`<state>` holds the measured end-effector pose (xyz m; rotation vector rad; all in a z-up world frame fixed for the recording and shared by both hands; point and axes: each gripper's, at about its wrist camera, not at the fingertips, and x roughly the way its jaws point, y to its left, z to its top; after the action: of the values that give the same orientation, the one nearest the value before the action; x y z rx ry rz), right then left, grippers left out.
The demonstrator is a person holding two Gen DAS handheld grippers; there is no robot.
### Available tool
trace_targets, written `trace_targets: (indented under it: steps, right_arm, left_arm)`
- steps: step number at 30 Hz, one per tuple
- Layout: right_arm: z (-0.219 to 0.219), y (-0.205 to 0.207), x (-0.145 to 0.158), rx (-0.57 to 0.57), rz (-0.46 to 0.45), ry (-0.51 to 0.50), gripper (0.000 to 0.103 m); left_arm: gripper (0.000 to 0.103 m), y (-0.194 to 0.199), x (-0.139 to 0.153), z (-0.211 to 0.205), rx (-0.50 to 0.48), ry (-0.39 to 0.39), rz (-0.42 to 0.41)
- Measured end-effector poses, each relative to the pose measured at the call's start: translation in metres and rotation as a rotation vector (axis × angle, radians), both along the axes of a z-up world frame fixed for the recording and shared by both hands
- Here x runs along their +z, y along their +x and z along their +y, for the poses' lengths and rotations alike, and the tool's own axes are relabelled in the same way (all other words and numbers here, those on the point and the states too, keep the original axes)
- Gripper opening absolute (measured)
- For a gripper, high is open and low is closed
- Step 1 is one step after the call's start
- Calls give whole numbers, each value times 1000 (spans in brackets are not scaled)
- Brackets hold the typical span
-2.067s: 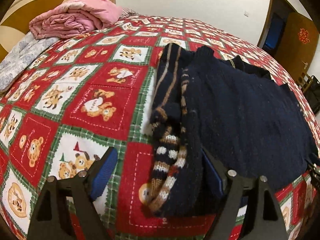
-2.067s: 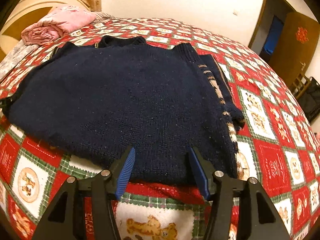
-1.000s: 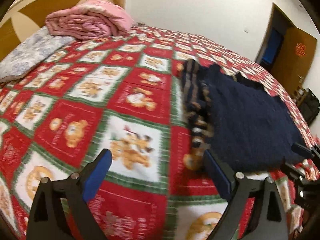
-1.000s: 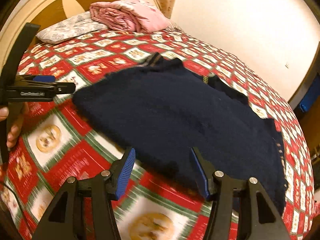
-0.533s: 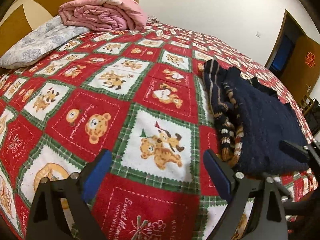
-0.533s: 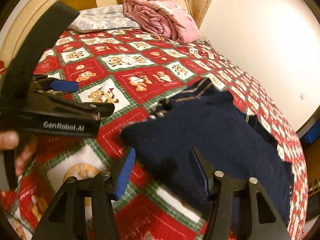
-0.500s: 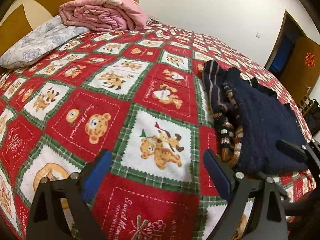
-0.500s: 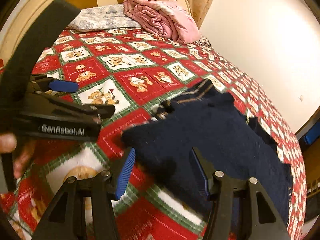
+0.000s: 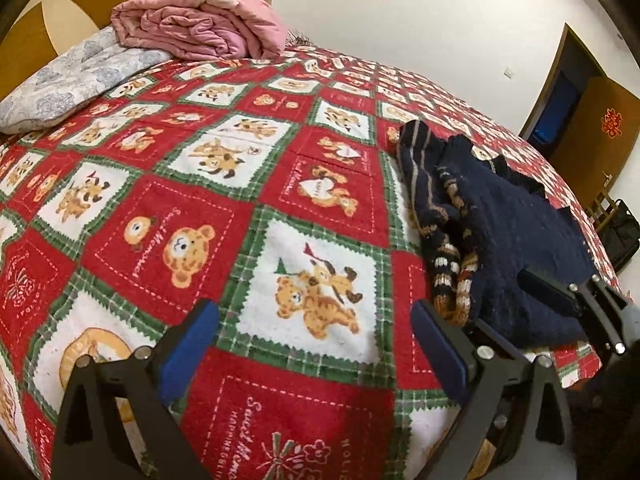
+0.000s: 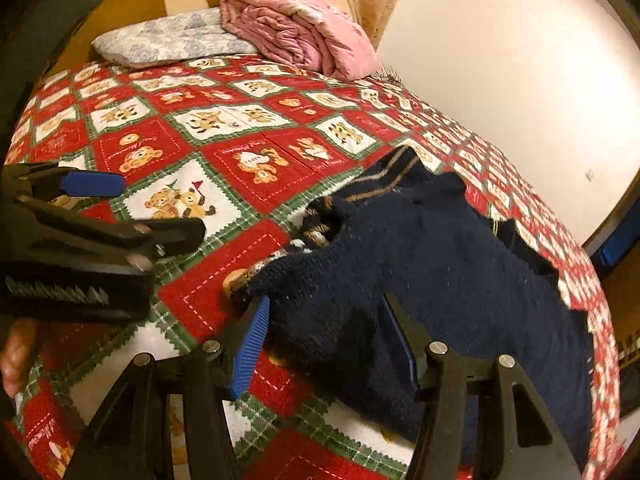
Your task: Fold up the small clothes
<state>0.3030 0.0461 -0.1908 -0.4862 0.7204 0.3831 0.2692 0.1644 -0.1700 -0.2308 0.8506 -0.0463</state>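
One dark navy knitted sweater [image 10: 420,272] with tan-and-white striped sleeves lies on the bed, its near hem corner sitting between the blue pads of the right tool [image 10: 326,340]. That tool stands about half open; whether its pads press the knit cannot be told. To its left, the left tool [image 9: 314,342] hovers with fingers spread wide and nothing between them, above a bear-print square of the red, green and white patchwork bedspread [image 9: 192,208]; the sweater's striped cuff [image 9: 450,280] lies just to its right. Far ahead of both tools, a folded pink quilt [image 10: 300,36] rests on a grey floral pillow [image 10: 168,40] by the wooden headboard [image 9: 36,28].
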Motion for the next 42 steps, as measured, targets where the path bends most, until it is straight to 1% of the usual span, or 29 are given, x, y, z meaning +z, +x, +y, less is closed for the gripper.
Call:
trace_targets:
  steps: [1, 2, 3, 4, 5, 6, 10, 11, 12, 13, 15, 17, 19, 20, 22, 23, 24, 26, 27, 29, 32, 34, 35, 36, 37, 38, 40, 41, 42]
  right_arm:
    - [-1, -1, -1, 0, -1, 8, 51]
    - [-2, -3, -3, 6, -2, 11, 49]
    - [0, -7, -5, 16, -16, 5, 44]
    - [2, -10, -6, 24, -30, -5, 40]
    - [5, -13, -7, 34, -44, -20, 38]
    - [9, -15, -8, 42, -57, -37, 36]
    - [9, -16, -10, 41, -77, -42, 36]
    - [8, -16, -10, 38, -76, -35, 36]
    - [8, -16, -10, 35, -81, -34, 40]
    - [8, -18, -11, 26, -95, -39, 48]
    - [8, -21, -10, -6, -136, -66, 54]
    - [8, -23, -8, -25, -167, -75, 54]
    - [12, -23, -9, -18, -170, -104, 54]
    - [15, -23, -10, -13, -175, -117, 54]
    - [19, -23, -13, -7, -189, -145, 54]
    - [20, -23, -13, -6, -195, -151, 54]
    - [20, -24, -14, -7, -200, -151, 54]
    - [19, -25, -15, -8, -205, -150, 54]
    - [19, -24, -15, -9, -202, -147, 54]
    - [17, -23, -14, -11, -197, -135, 54]
    - [17, -24, -14, -15, -199, -129, 54]
    - [17, -24, -15, -16, -202, -133, 53]
    - [18, -25, -16, -16, -206, -138, 52]
    - [20, -26, -17, -12, -213, -147, 48]
    - [21, -28, -17, -8, -218, -154, 41]
    - [23, -28, -19, -1, -222, -166, 37]
    - [26, -30, -20, 7, -228, -182, 28]
    - [27, -30, -21, 9, -227, -188, 26]
    - [27, -30, -21, 10, -226, -190, 24]
  left_arm:
    - [99, 1, 1, 4, -2, -16, 2]
    - [99, 1, 3, 7, 2, -35, -1]
    - [99, 1, 6, 12, 8, -60, -16]
    - [99, 3, 8, 16, 15, -68, -28]
    - [99, 8, 13, 19, 23, -64, -34]
    - [99, 15, 17, 22, 8, -74, -37]
    - [99, 49, 33, 25, -35, -139, -59]
    - [99, 61, 36, 23, -71, -170, -55]
    - [99, 73, 37, 20, -96, -186, -39]
    - [99, 86, 38, 15, -112, -194, -25]
    - [99, 109, 38, 1, -181, -220, 18]
    - [99, 133, 32, -13, -214, -224, 68]
    - [99, 153, 22, -27, -250, -229, 133]
    - [99, 162, 18, -33, -246, -223, 154]
    - [99, 176, 11, -47, -291, -223, 193]
    - [99, 184, 9, -54, -309, -209, 215]
    - [99, 189, 7, -59, -306, -196, 215]
    - [99, 197, 5, -67, -325, -205, 217]
    - [99, 203, 1, -72, -337, -219, 239]
    - [99, 210, -3, -75, -357, -268, 251]
    - [99, 216, -2, -82, -382, -291, 233]
    - [97, 220, -6, -88, -385, -268, 243]
    - [95, 221, -7, -90, -390, -256, 240]
    - [91, 220, -6, -93, -392, -227, 228]
    - [78, 219, -5, -92, -398, -216, 222]
    - [59, 219, -5, -92, -405, -214, 222]
    - [33, 221, -7, -89, -412, -211, 237]
    - [27, 222, -7, -84, -415, -250, 239]
    - [26, 222, -8, -81, -411, -264, 243]
